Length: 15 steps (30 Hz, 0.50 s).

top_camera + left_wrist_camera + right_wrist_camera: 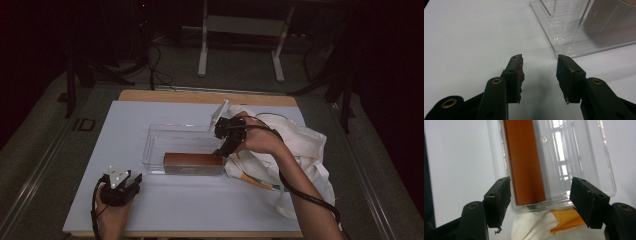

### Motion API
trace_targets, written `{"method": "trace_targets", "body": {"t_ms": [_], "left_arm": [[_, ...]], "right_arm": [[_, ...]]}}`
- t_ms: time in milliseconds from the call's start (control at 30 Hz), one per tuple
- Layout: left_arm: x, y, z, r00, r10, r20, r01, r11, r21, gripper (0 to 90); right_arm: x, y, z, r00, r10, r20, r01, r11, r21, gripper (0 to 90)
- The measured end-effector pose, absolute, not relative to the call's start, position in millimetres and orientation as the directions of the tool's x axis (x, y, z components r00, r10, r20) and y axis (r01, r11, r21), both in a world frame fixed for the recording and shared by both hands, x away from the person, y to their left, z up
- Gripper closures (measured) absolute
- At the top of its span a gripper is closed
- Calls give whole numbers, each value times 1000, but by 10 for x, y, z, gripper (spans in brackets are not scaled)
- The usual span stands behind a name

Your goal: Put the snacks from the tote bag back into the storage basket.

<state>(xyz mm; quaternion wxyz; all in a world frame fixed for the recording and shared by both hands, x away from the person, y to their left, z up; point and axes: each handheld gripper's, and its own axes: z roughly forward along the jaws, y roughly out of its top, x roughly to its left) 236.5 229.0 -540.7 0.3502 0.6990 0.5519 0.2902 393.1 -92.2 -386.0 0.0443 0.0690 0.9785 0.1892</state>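
While its jaws stand spread above the tray's near-right end, the right tool [226, 145] grips nothing. Inside the clear tray [155, 137], along its near wall, lies a brown box [192, 160]. White cloth [310, 145] bunches just right of the tray. Well left of the tray's near corner, the left tool [131, 182] rests spread on the bench [115, 125].
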Motion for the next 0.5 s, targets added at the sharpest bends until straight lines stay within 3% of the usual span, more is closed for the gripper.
{"method": "trace_targets", "body": {"t_ms": [300, 500], "left_arm": [[2369, 2286, -5409, 219, 975, 22, 570, -147, 808, 550], [2374, 2281, -5410, 216, 976, 29, 574, -151, 805, 531]], "right_arm": [[3840, -1049, -3851, -957, 269, -112, 193, 873, 448, 328], [3702, -1214, -3829, -914, 384, -131, 253, 793, 555, 317]]}}
